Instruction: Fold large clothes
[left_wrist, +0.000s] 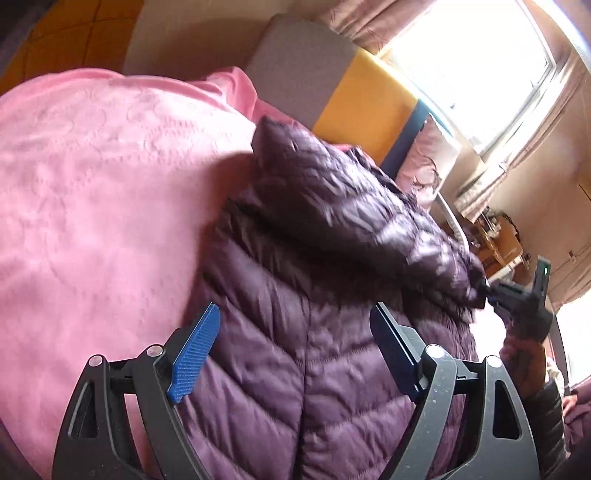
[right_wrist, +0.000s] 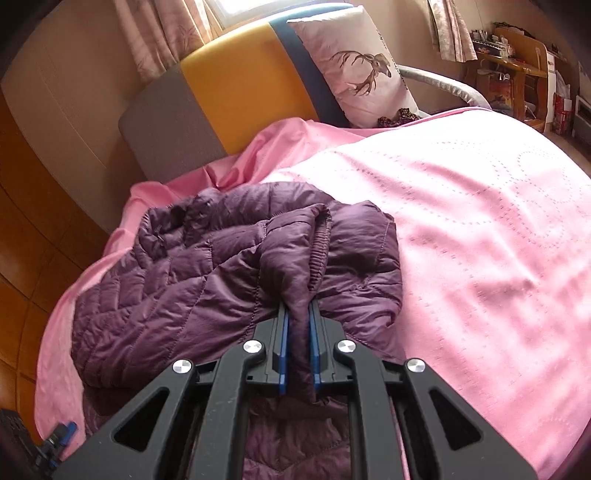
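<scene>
Your right claw (right_wrist: 298, 314) is pressed together on a fold of the purple quilted jacket (right_wrist: 207, 266), with the fabric bunched up between the two blue pads and running back under the claw's frame. The jacket lies crumpled on the bed's pink bedspread (right_wrist: 480, 229), toward the bed's left side in the right wrist view, its elastic-edged hem or cuff curling up just beyond your pinch.

Your left claw (left_wrist: 295, 321) is spread wide above the jacket (left_wrist: 295, 295); its blue pads hang over the quilted fabric with nothing pinched between them. From this side you can see your right claw (left_wrist: 496, 293) at the far edge of the jacket, holding a raised, puffed section, with your hand (left_wrist: 524, 350) gripping its handle.

At the head of the bed stand a headboard (right_wrist: 236, 96) with grey, yellow and blue panels and a pillow (right_wrist: 354, 62) printed with a deer. Curtains (right_wrist: 166, 33) hang by the bright window behind.
</scene>
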